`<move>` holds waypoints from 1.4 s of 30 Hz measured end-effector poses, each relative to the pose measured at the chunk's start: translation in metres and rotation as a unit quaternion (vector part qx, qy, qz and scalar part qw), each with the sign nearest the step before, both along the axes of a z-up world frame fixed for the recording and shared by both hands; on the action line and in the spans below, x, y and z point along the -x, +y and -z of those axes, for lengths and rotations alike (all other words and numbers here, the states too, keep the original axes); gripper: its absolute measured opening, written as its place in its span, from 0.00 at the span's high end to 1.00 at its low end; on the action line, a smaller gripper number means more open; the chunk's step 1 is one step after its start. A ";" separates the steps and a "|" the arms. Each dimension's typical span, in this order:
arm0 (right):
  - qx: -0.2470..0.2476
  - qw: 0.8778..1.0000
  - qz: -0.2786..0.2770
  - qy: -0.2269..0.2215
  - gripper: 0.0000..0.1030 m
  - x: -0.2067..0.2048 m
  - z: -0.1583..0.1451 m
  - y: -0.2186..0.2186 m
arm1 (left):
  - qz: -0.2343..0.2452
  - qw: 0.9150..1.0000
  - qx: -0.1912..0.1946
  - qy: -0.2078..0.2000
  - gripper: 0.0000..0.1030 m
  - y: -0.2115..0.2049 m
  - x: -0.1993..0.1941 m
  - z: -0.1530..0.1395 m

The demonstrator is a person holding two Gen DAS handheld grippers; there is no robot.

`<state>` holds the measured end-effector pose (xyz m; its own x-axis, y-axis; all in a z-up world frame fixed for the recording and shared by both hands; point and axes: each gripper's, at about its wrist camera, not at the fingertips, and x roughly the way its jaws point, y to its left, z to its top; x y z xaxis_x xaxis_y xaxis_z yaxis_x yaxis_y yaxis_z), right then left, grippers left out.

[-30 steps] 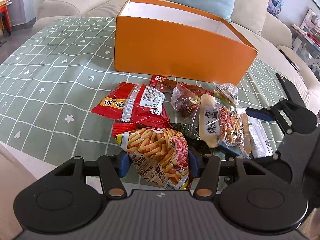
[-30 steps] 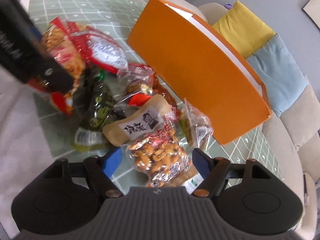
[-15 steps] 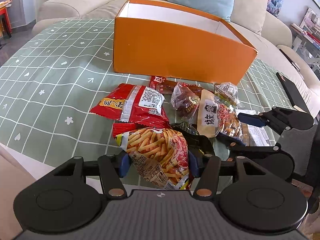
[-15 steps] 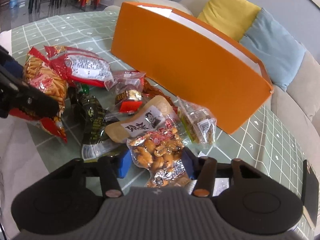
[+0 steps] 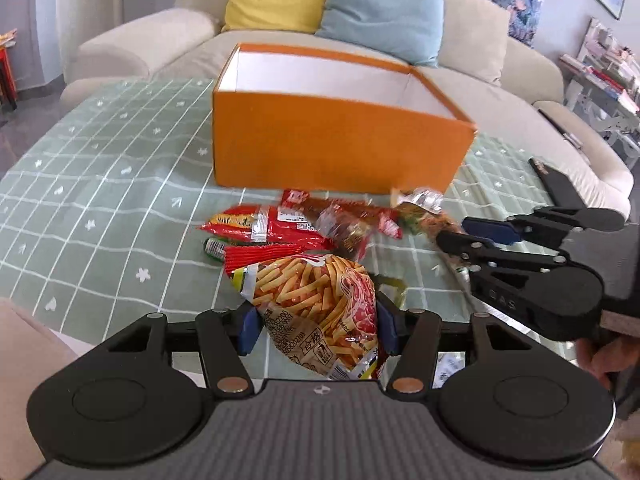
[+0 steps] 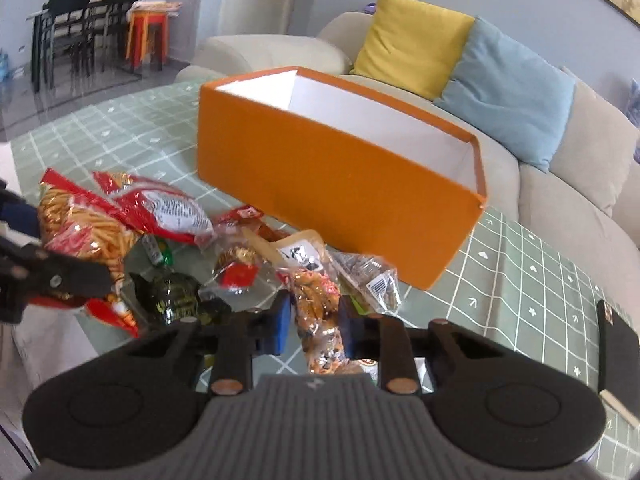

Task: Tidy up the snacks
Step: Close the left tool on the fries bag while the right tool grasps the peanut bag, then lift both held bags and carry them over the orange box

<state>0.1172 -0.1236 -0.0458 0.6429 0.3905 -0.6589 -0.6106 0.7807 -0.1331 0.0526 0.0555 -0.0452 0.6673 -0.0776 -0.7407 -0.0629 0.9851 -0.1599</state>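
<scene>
Left hand-held gripper (image 5: 316, 328) clenched on red foil fries packet (image 5: 316, 308); right hand-held gripper (image 6: 314, 326), just closing, clenched on clear peanut pouch (image 6: 316, 312). Lift both clear of near counter (image 5: 100, 200); release above far open orange cardboard box (image 5: 340, 148).

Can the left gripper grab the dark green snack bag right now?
Probably not: the left gripper is already shut on the fries bag, so its jaws are full. The dark green bag lies partly tucked under other packets.

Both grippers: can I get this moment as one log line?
left gripper: shut on fries bag | right gripper: just closing on peanut pack | orange box: open
</scene>
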 end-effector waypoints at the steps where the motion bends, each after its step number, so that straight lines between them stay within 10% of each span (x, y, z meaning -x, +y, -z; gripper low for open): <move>1: -0.012 1.000 0.004 0.006 0.79 -0.001 -0.003 -0.002 | 0.001 1.000 0.002 -0.006 0.38 0.000 0.001 -0.004; 12: -0.048 0.998 0.001 0.034 0.83 -0.007 -0.026 -0.010 | 0.015 0.998 -0.024 -0.051 0.38 -0.009 -0.002 -0.034; 20: -0.159 0.962 0.085 0.205 0.83 -0.055 -0.005 -0.046 | 0.028 0.999 -0.013 -0.019 0.38 -0.012 -0.014 -0.018; 26: -0.139 0.963 0.090 0.214 0.79 -0.063 -0.004 -0.041 | 0.038 0.999 -0.023 -0.008 0.38 -0.020 -0.030 -0.009; 29: -0.105 0.969 0.089 0.204 0.57 -0.064 -0.003 -0.033 | 0.038 0.999 -0.023 -0.005 0.38 -0.020 -0.034 -0.008; 35: -0.114 0.964 0.089 0.225 0.77 -0.074 -0.002 -0.032 | 0.042 0.999 -0.021 0.007 0.38 -0.021 -0.039 -0.004; 42: -0.124 0.952 0.107 0.258 0.67 -0.088 0.003 -0.046 | 0.047 0.999 -0.018 0.020 0.38 -0.023 -0.047 0.003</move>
<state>0.2049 -0.1696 -0.0484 0.3407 0.4722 -0.8130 -0.3678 0.8627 0.3470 0.0996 0.0322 -0.0479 0.6285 -0.1113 -0.7698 0.0246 0.9921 -0.1234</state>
